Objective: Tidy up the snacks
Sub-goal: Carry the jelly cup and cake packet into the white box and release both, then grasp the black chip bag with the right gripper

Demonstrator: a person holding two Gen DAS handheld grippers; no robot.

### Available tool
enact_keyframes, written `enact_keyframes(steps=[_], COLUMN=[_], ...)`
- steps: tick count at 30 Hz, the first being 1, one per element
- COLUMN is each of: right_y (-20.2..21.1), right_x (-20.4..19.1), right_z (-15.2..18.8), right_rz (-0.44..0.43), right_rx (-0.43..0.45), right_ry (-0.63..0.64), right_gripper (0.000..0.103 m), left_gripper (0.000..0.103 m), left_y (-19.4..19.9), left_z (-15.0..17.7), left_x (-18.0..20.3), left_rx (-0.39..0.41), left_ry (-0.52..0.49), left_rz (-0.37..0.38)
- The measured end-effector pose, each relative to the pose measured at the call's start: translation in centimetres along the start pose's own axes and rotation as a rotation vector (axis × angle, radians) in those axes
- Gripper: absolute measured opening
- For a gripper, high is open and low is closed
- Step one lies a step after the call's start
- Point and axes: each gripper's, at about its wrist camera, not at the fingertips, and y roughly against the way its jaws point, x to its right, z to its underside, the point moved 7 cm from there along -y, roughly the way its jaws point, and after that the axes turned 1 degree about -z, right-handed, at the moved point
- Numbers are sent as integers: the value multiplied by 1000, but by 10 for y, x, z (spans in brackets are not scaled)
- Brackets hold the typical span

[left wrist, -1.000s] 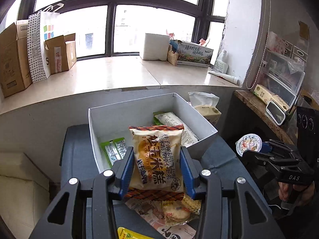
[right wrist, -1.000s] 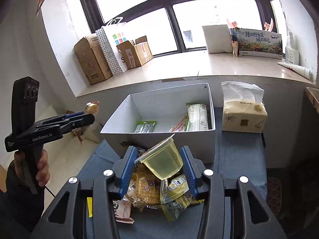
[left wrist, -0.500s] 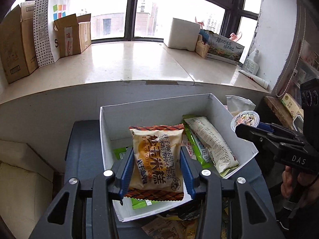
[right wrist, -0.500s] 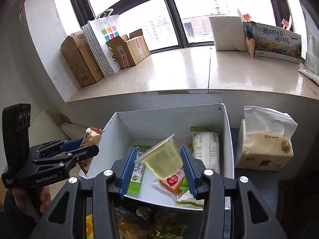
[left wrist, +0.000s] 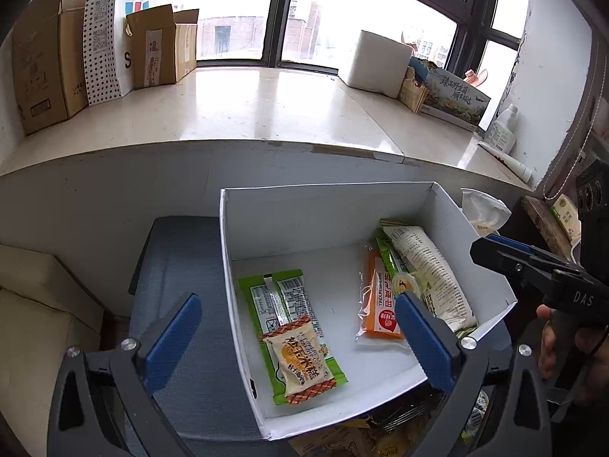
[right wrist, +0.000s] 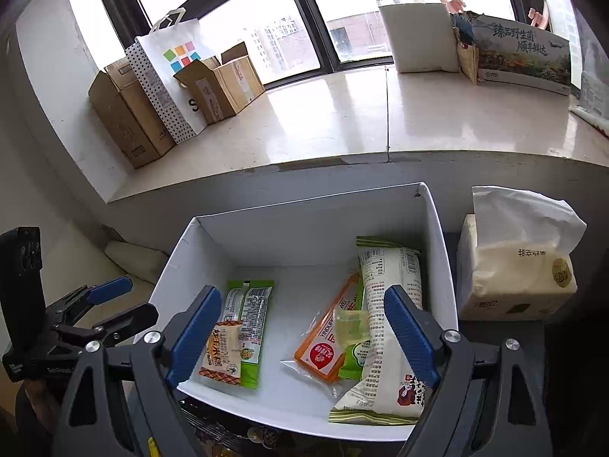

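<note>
Snacks: a cream-and-orange corn-cake packet (left wrist: 300, 361) lies flat on a green foil packet (left wrist: 283, 312) in the white open-topped cardboard box (left wrist: 327, 205), below and ahead of the left tongs; a small clear jelly cup with yellowish filling (right wrist: 352, 329) rests on an orange transparent-edged sachet (right wrist: 327, 346) beside a long white-and-green wrapper (right wrist: 392, 304), just ahead of the right tongs
Left tongs (left wrist: 297, 335): spread to their widest, the jaws having just been opening; nothing is pinched; the corn-cake packet sits free between and beneath the blue pads
Right tongs (right wrist: 302, 337): spread wide too, jaws just opened; the jelly cup lies loose between them, untouched by either pad
Step in hand: release; both tools seem to have dropped their loads into the box together; both items look settled
Loose stock: more wrapped snacks (left wrist: 384, 434) show on the grey surface under the near rim of the box, behind the tongs
Next move: I judge it calls for drawing both tongs back over the near wall without clipping it; then lowering onto the loose pile, jaws kept apart until each straddles a single packet
Risk: the jelly cup may roll off the sachet
</note>
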Motion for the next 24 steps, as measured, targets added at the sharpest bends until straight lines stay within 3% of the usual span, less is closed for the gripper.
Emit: enact_keyframes(steps=[3, 13, 20, 24], right_y=[7, 55, 96, 92], right_x=[-4, -26, -45, -54], right_z=[2, 18, 61, 94], right_rz=[0, -22, -66, -58], right_rx=[11, 101, 146, 104], right_ry=[19, 68, 132, 175], right_gripper=[103, 103, 103, 103], left_gripper=[103, 103, 103, 103], left_y=[5, 47, 83, 96], left_z=[1, 11, 43, 70], left_x=[1, 4, -1, -7], left_rx=[9, 48, 70, 67], left_ry=[-12, -43, -53, -39], left_rz=[-7, 23, 32, 35])
